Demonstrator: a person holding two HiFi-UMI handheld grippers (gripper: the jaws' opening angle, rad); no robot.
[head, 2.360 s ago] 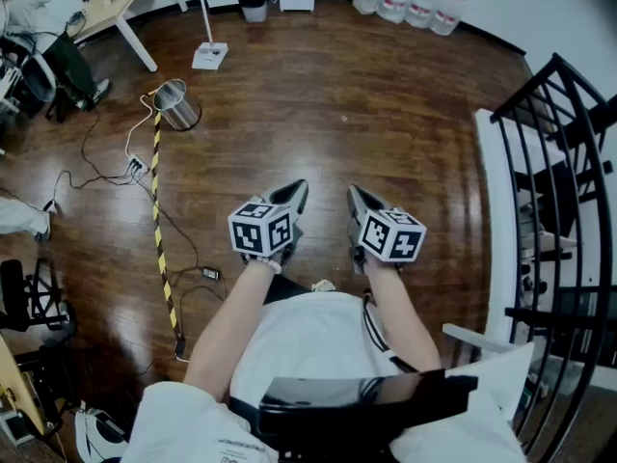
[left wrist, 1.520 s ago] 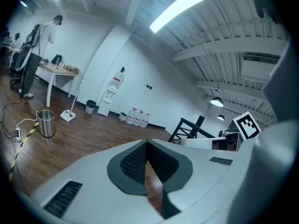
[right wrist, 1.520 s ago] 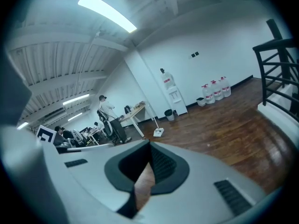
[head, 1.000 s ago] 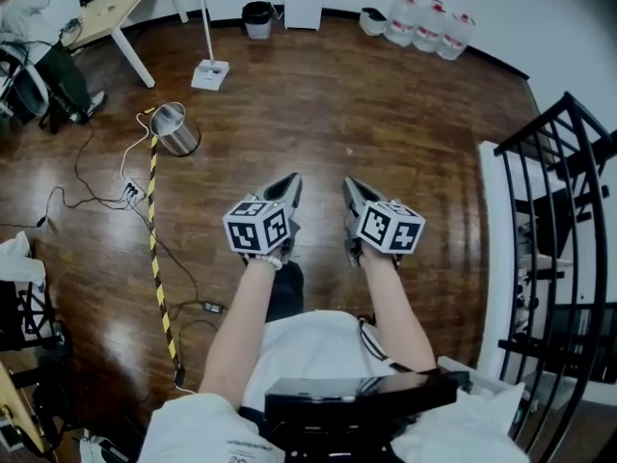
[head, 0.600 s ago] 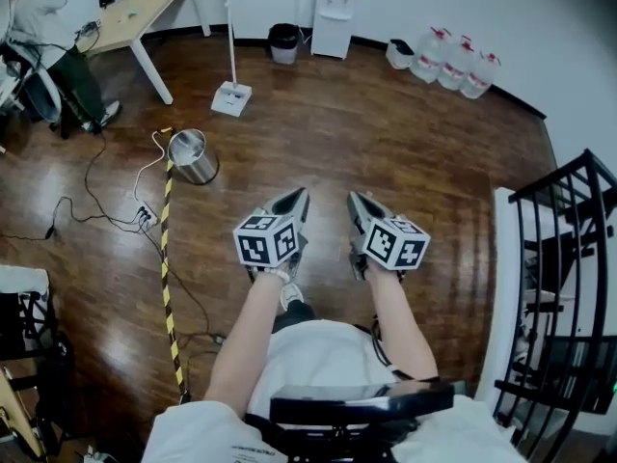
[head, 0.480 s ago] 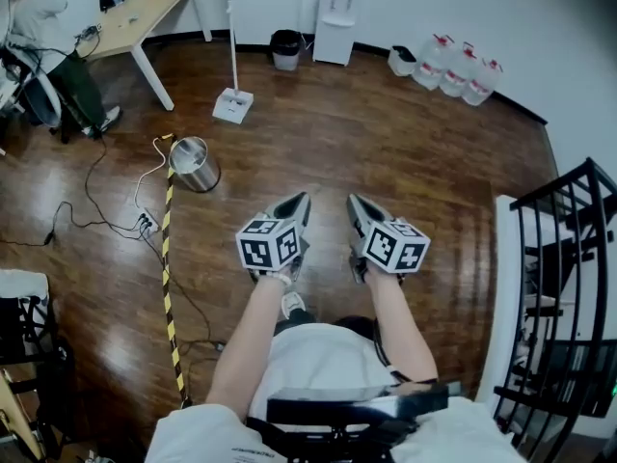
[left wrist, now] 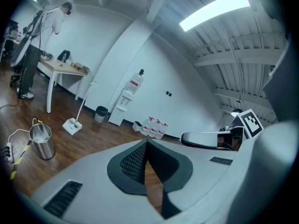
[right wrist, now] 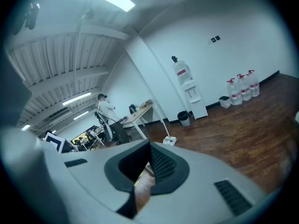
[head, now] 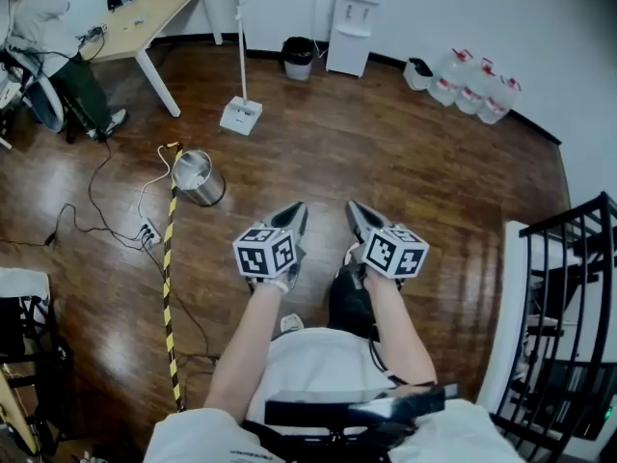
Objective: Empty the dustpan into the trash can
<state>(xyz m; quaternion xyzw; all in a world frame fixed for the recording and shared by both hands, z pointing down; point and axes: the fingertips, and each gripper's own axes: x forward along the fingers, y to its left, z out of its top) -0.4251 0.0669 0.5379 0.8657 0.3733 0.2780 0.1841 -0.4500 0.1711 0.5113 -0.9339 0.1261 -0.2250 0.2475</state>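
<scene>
Room: dark wooden floor (head: 386, 172), white walls.

Head view. Metal trash can (head: 198, 177) stood on the floor at left, beside a yellow-and-black striped strip (head: 168, 287) and loose cables (head: 106, 196). White long-handled dustpan (head: 240, 116) stood upright on the floor beyond the can, apart from it and nearer the wall. Black bin (head: 298, 58) and water dispenser (head: 353, 22) were against the far wall, with the water bottles (head: 472, 93) further right. Worktop (head: 145, 22) at upper left, with a person (head: 39, 37) beside it. Black railing (head: 569, 326) at right. Left gripper (head: 299, 210) and right gripper (head: 353, 208) were held side by side over bare floor, well apart from can and dustpan.

Left gripper view. Jaws clenched tip to tip, nothing between them. Can at lower left (left wrist: 41, 141), dustpan (left wrist: 72, 126) past it.

Right gripper view. Jaws clenched, holding nothing. Dustpan (right wrist: 170, 140) showed just above the jaws, far off near the worktop (right wrist: 140, 111).
</scene>
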